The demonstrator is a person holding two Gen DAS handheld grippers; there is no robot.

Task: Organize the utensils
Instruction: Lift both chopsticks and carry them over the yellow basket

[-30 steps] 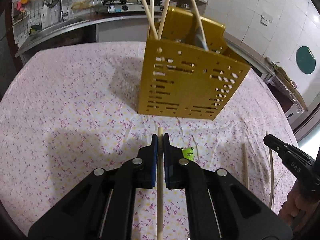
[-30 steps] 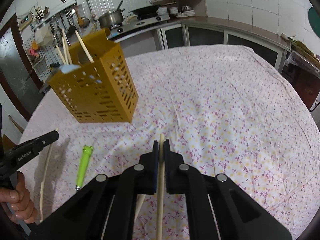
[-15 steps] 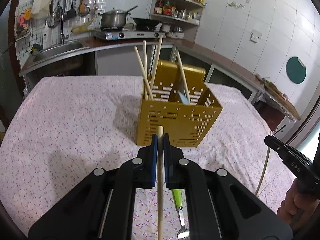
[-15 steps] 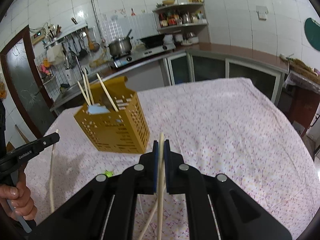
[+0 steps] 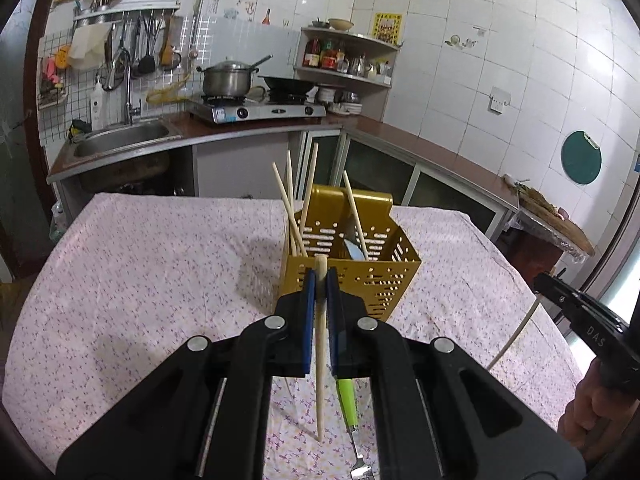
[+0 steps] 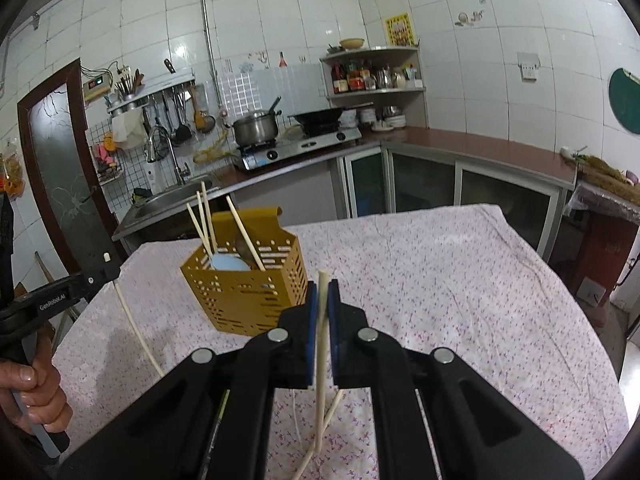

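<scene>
Gripping one chopstick [image 5: 320, 344] each [image 6: 320, 344], both tongs [image 5: 319, 280] [image 6: 322, 292] have risen higher above the table since earlier.

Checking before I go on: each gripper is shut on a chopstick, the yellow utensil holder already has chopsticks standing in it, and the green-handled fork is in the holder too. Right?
Not quite. The green-handled fork is not in the yellow utensil holder; the left wrist view shows it lying on the tablecloth below the left gripper. The rest holds: both grippers, right gripper included, have their jaws shut on a chopstick, and chopsticks stand in the holder.
</scene>
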